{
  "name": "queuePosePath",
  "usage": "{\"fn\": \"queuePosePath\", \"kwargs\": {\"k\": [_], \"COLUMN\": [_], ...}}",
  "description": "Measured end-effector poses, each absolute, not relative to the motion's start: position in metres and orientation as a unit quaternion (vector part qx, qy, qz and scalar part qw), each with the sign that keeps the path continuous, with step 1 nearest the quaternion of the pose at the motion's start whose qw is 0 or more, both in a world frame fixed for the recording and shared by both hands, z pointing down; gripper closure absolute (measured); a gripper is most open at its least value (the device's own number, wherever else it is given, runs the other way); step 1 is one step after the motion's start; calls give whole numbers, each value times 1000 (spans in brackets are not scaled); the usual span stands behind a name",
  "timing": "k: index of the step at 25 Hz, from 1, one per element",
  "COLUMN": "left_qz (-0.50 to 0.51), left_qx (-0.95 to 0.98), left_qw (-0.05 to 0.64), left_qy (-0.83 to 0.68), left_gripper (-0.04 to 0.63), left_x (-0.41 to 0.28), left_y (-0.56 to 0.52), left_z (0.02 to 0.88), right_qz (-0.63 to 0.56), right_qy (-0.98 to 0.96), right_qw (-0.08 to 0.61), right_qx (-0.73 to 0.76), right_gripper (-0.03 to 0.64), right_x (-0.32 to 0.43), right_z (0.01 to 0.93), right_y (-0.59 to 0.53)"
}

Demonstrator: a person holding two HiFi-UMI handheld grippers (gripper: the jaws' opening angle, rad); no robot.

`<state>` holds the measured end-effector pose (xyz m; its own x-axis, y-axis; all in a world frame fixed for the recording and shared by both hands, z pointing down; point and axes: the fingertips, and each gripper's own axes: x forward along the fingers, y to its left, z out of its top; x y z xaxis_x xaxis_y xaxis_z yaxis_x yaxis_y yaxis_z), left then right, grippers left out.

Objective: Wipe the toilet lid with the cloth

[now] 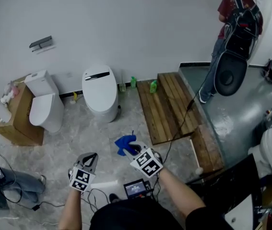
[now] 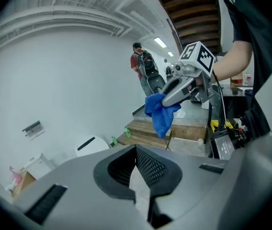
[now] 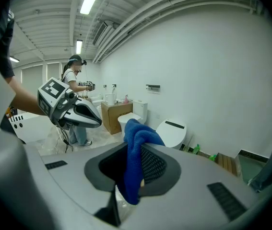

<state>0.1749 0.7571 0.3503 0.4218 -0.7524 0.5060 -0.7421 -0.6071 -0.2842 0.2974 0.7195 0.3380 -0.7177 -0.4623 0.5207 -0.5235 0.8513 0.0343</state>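
Observation:
A white toilet with its lid (image 1: 99,84) down stands against the far wall, a black strip at the lid's back; it also shows as the lid (image 2: 91,144) and lid (image 3: 172,130) in the two gripper views. My right gripper (image 1: 130,147) (image 3: 142,146) is shut on a blue cloth (image 1: 125,143) (image 3: 135,166), which hangs from its jaws well short of the toilet. The left gripper (image 1: 91,157) (image 2: 136,146) is shut with nothing in it, held to the left of the right one. In the left gripper view the cloth (image 2: 159,113) dangles from the right gripper.
A second white toilet (image 1: 45,108) and a cardboard box (image 1: 17,114) stand at the left. A wooden platform (image 1: 169,104) lies to the right, with green bottles (image 1: 153,86) by the wall. A person (image 1: 231,37) stands at the far right. Cables and a small screen (image 1: 136,189) lie near my feet.

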Motion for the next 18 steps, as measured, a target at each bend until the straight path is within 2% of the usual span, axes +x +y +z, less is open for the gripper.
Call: {"fn": "queuePosePath", "kwargs": {"k": [8,13,18], "left_qz": [-293,-324,-296], "left_qx": [-827,-819,-824], "left_qw": [-26,-27,-52], "left_qy": [479,472,480], "left_gripper": [584,584,584], "left_x": [193,195,167], "left_y": [736,734,698], "left_z": [364,388,395], "right_qz": [79,95,118], "right_qy": [-927,-923,-917], "right_qw": [262,269,267], "right_qx": [257,258,271], "right_gripper": [549,549,549], "right_x": [333,348,334], "right_z": [354,371,381], "right_y": [692,673,633]}}
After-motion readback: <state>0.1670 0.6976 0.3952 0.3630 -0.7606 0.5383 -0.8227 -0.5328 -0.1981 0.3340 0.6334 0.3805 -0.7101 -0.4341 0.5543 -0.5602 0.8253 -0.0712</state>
